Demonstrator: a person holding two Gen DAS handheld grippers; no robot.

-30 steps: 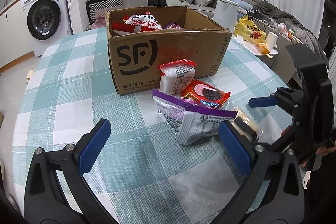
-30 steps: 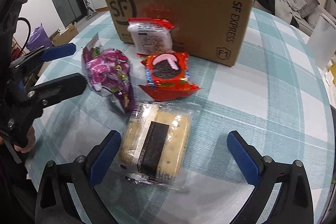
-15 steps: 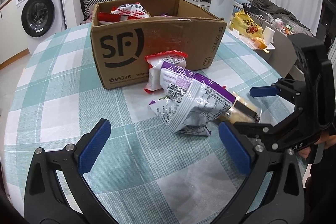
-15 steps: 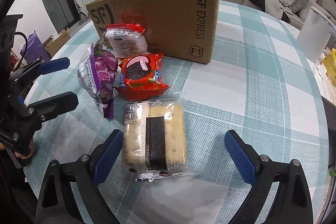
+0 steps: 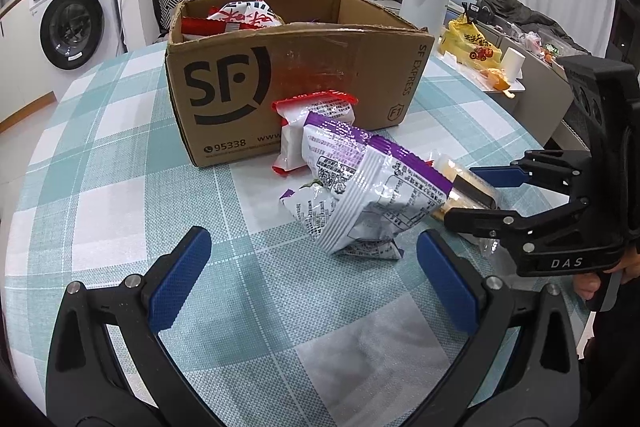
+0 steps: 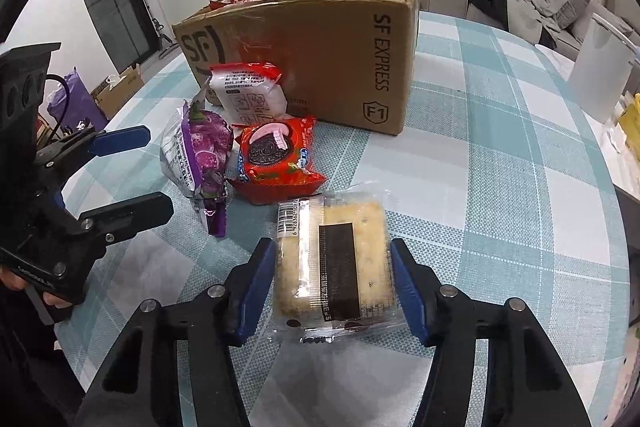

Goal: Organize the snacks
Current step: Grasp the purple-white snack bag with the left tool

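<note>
Left view: left gripper wide open w/ nothing in it, same as before; purple bag now nearer.

Right view: right gripper, wide a sec ago, closing, pads touching clear-wrapped cracker pack on table, near box.

Matt cardboard box, glossy crinkled plastic snack wrappers
</note>
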